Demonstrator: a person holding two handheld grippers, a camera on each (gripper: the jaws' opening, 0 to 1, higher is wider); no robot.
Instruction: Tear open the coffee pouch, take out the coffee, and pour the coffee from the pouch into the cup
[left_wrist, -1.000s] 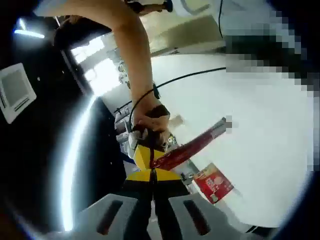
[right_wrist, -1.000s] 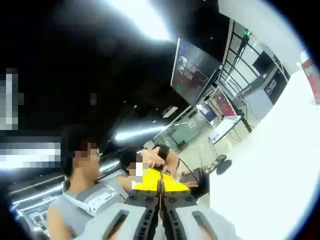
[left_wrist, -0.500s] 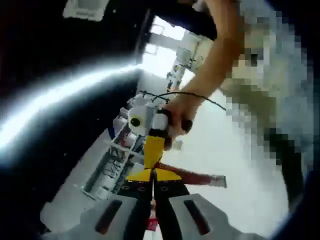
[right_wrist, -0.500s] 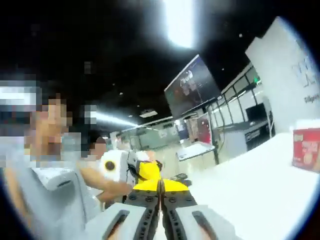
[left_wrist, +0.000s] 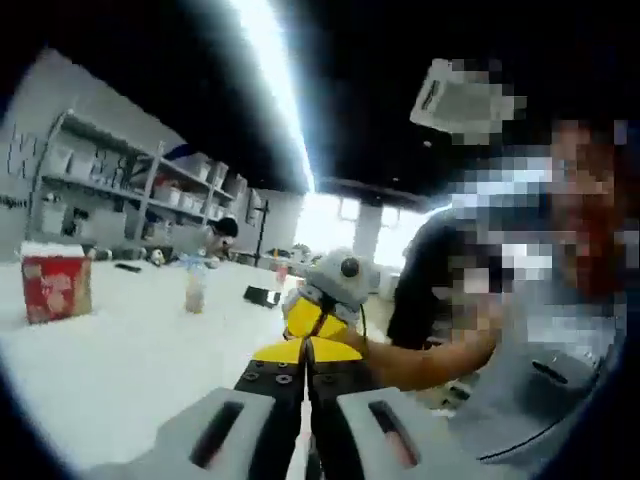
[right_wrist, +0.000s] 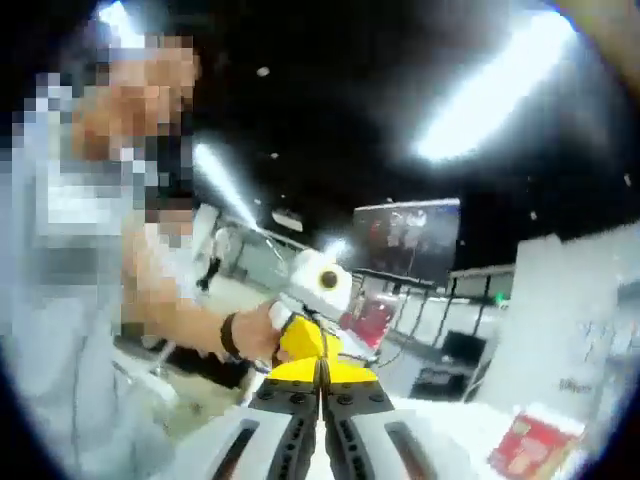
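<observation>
Pouch (left_wrist: 305, 350): small, yellow, pinched between both grippers, above the white table (left_wrist: 120, 350).
Left gripper (left_wrist: 305, 372): jaws closed on the pouch's near edge.
Right gripper (right_wrist: 322, 380): jaws closed on its opposite edge, facing the left one across it.
Key relation: pouch spans straight between the jaw tips; both equally near.
Red box (left_wrist: 55, 282): on the table, well apart from the pouch.
Cup: cannot tell where.

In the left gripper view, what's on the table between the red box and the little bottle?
Nothing: in the left gripper view the white table is bare between the red box and the small bottle.
</observation>
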